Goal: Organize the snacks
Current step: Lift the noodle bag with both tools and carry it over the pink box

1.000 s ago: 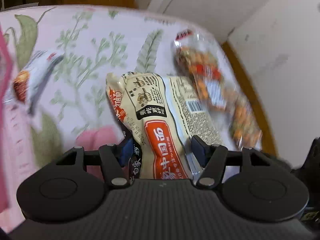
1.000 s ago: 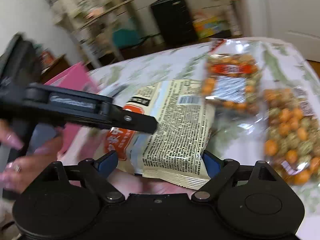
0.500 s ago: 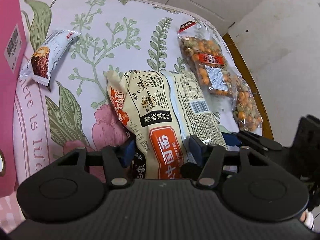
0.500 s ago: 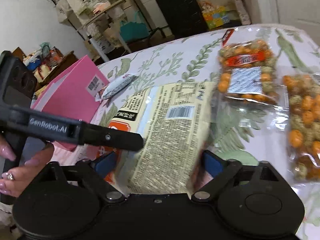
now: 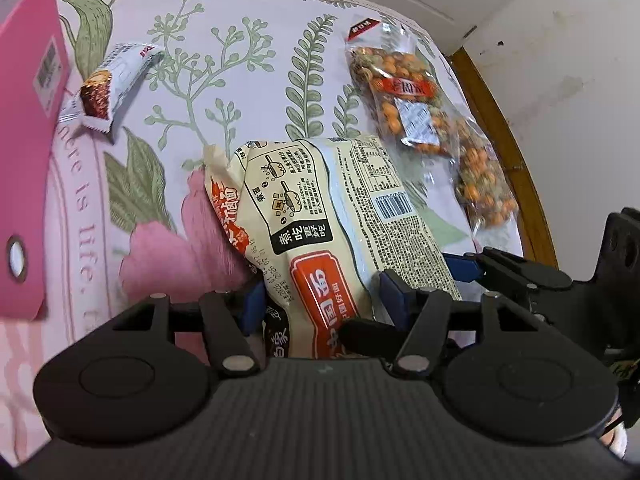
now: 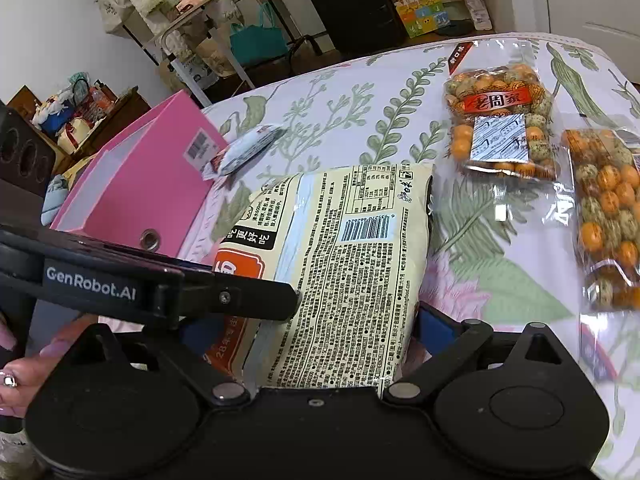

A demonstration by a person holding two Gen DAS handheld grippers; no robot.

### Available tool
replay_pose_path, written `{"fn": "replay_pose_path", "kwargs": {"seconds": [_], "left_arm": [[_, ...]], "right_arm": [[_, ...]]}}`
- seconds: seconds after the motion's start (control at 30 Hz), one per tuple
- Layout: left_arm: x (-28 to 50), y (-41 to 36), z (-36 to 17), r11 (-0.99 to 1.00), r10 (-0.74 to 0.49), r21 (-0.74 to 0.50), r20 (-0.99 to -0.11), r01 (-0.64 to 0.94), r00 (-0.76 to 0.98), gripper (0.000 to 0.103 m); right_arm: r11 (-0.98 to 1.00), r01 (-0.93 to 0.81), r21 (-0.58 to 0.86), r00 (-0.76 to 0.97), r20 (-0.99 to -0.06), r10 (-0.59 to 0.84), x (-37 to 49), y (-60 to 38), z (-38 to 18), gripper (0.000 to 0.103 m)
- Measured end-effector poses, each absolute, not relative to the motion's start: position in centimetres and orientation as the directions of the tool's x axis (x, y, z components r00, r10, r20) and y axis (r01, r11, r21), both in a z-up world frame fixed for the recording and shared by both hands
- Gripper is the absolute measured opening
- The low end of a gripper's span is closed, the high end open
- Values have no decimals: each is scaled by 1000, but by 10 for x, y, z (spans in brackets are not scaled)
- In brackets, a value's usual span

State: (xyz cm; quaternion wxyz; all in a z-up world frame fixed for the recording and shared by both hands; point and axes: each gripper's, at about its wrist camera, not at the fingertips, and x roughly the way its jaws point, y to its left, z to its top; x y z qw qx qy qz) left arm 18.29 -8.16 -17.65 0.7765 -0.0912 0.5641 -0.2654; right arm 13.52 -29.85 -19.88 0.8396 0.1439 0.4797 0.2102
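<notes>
A cream and orange noodle packet (image 5: 320,216) lies on the floral tablecloth. My left gripper (image 5: 320,300) is shut on its near end. My right gripper (image 6: 308,328) straddles the same packet (image 6: 352,264) from the other side, blue pads at both edges, closed on it. The left gripper's finger (image 6: 224,296) crosses the right wrist view. Two clear bags of orange and green coated nuts (image 5: 404,96) (image 5: 484,184) lie to the right. A small white snack bar (image 5: 112,84) lies beside the pink box (image 5: 24,120).
The pink open box (image 6: 132,188) stands at the table's left. The wooden table edge (image 5: 508,152) and a white wall are at the right. Beyond the table stand a black suitcase (image 6: 348,4) and a clothes rack.
The right gripper has moved in and closed on the noodle packet. The left gripper stays shut on it; both views have steadied and pulled back slightly.
</notes>
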Motion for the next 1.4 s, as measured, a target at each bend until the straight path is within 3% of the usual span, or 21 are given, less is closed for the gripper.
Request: {"fn": "replay_pose_path", "kwargs": {"seconds": [0.27, 0.8, 0.9, 1.07, 1.4], "left_arm": [[144, -67, -154, 854, -475, -380, -848, 355, 234, 58], [91, 26, -73, 864, -483, -380, -811, 331, 331, 58], [89, 47, -62, 867, -485, -386, -799, 316, 354, 58], [98, 87, -50, 874, -482, -394, -780, 285, 400, 58], [156, 144, -45, 910, -415, -346, -769, 229, 486, 60]], "right_arm": [[869, -231, 439, 440, -749, 495, 99, -280, -182, 100], [825, -402, 396, 401, -734, 548, 66, -206, -97, 98], [809, -434, 396, 397, -722, 566, 69, -192, -83, 94], [778, -465, 421, 376, -702, 605, 84, -173, -72, 78], [741, -531, 410, 366, -678, 637, 148, -117, -67, 73]]}}
